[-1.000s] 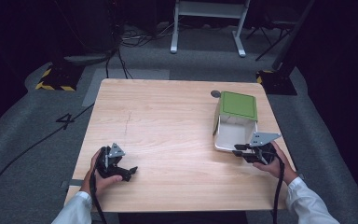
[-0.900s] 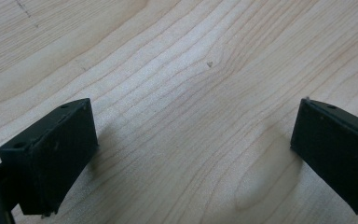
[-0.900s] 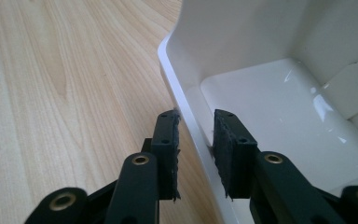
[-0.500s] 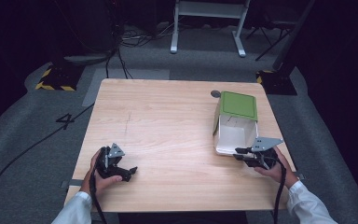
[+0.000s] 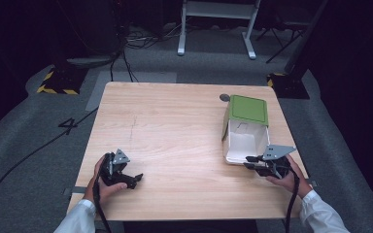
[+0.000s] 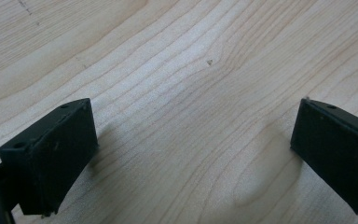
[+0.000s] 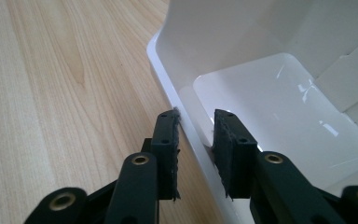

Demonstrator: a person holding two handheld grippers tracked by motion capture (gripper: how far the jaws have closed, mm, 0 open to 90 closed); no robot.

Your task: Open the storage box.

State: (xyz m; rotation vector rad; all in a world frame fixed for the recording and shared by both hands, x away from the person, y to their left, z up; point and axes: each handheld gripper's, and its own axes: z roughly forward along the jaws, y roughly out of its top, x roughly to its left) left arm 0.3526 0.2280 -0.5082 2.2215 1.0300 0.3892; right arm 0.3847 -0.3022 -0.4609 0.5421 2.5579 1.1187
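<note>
A white box (image 5: 245,133) with a green lid (image 5: 248,109) stands open toward me on the right side of the wooden table (image 5: 175,126). My right gripper (image 5: 249,162) is at the box's near left corner. In the right gripper view its jaws (image 7: 196,126) straddle the thin white wall (image 7: 168,65), one pad outside and one inside, closed onto it. The box's glossy inside (image 7: 270,102) looks empty. My left gripper (image 5: 135,179) rests near the table's front left, held in a hand. Its jaws (image 6: 193,140) stand wide apart over bare wood.
A small dark round disc (image 5: 225,97) lies on the table just behind the box. Cables (image 5: 126,53) and a white frame (image 5: 218,19) are on the floor beyond the table. A hazard-striped block (image 5: 58,82) sits at the far left.
The right gripper has drawn slightly toward me, and the box's near wall has come with it. The left gripper has stayed put.
</note>
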